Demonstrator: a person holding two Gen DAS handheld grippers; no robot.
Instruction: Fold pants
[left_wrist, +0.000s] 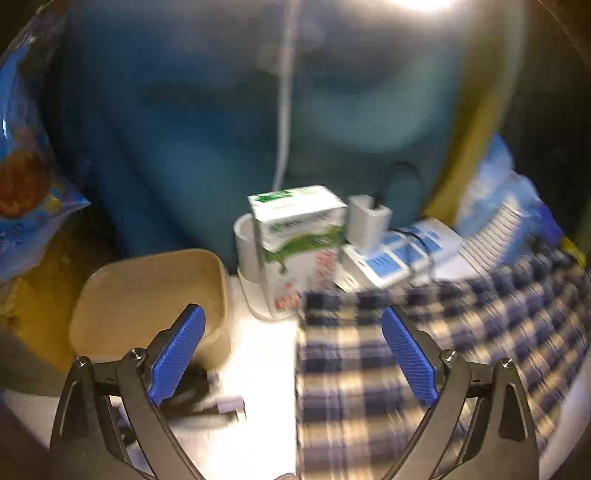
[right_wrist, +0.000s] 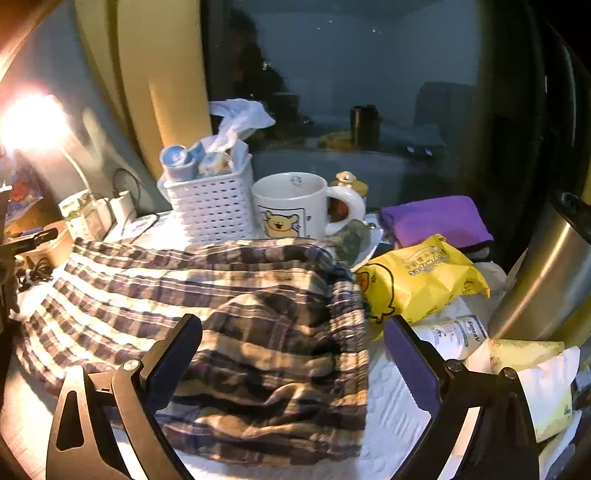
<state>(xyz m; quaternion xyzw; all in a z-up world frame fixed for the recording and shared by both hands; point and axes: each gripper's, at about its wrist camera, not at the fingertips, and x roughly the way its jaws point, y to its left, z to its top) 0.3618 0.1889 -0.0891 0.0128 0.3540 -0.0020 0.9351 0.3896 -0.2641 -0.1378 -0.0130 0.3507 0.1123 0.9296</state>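
My left gripper (left_wrist: 291, 354) stands wide open with nothing between its blue ribbed pads (left_wrist: 177, 354). The navy-and-cream checked cotton pants (right_wrist: 236, 317) lie folded over on the white tabletop (left_wrist: 258, 354). A tan square tub (left_wrist: 147, 295) sits beside the left jaw. My right gripper (right_wrist: 291, 362) hangs open above the bunched waistband, gripping nothing, near a yellow crinkled packet (right_wrist: 417, 280).
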